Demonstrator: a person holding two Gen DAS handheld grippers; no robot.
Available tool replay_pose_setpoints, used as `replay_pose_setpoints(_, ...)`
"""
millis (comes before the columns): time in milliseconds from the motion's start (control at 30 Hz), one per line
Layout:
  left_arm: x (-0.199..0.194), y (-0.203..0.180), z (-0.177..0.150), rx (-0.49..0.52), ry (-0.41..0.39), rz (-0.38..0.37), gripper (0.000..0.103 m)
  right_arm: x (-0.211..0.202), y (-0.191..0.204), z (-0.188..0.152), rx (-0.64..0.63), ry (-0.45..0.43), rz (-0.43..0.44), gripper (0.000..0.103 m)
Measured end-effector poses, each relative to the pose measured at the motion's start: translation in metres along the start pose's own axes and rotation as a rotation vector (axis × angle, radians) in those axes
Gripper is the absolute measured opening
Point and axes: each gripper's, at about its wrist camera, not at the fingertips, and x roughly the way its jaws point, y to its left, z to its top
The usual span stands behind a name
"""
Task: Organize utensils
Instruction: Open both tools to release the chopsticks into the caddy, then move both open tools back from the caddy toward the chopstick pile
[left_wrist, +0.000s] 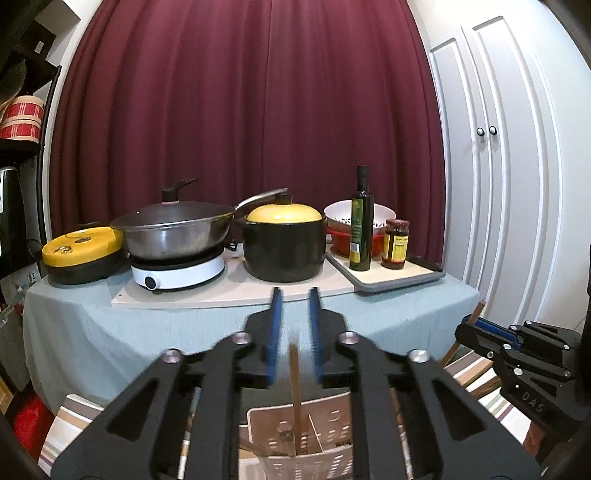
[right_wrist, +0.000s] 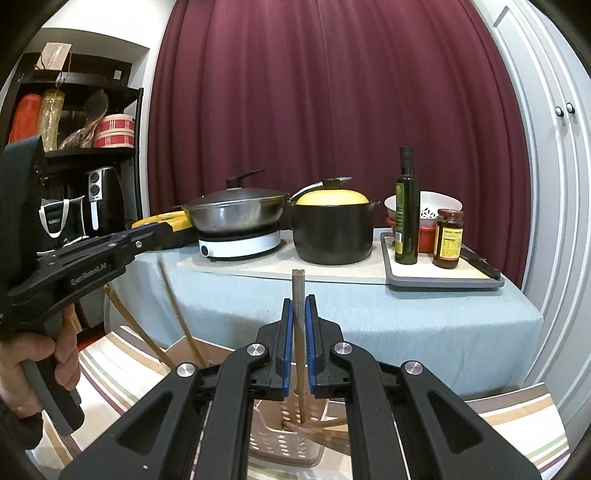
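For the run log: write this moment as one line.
right claw: shut on chopstick | left claw: open, blurred chopstick between jaws | utensil holder: below, chopsticks inside | step: unfinished

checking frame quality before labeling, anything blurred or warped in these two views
Left wrist view: the chopstick between the left gripper fingers is motion-smeared, the pots behind sharp; fisheye bows the cabinet doors. Right wrist view: the chopstick in the right gripper is crisp, the sticks at left streaked; the curtain edges curve.
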Motion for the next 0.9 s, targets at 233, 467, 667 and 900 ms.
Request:
replay_pose_setpoints(233, -0.004, 0.005, -0.002, -0.007, 0.002, 0.003, 0.043, -0.002, 0.004, 0.003, 0.001, -0.01, -0.006, 0.026)
replay_pose_setpoints(467, -0.015, 0.009, 0.001, -0.024, -0.01, -0.003, 0.06, -0.008, 0.007, 0.007, -0.002, -0.025, -0.01, 0.043)
replay_pose_setpoints(667, -0.038, 0.005, 0.007, -0.003, -0.04, 0.008, 0.071, -0.024, 0.014, 0.014, -0.014, -0.053, -0.022, 0.053)
replay_pose_setpoints(900, -0.068, 0.003, 0.01, 0.015, -0.071, 0.028, 0.08, -0.043, 0.02, 0.017, -0.029, -0.073, -0.039, 0.061)
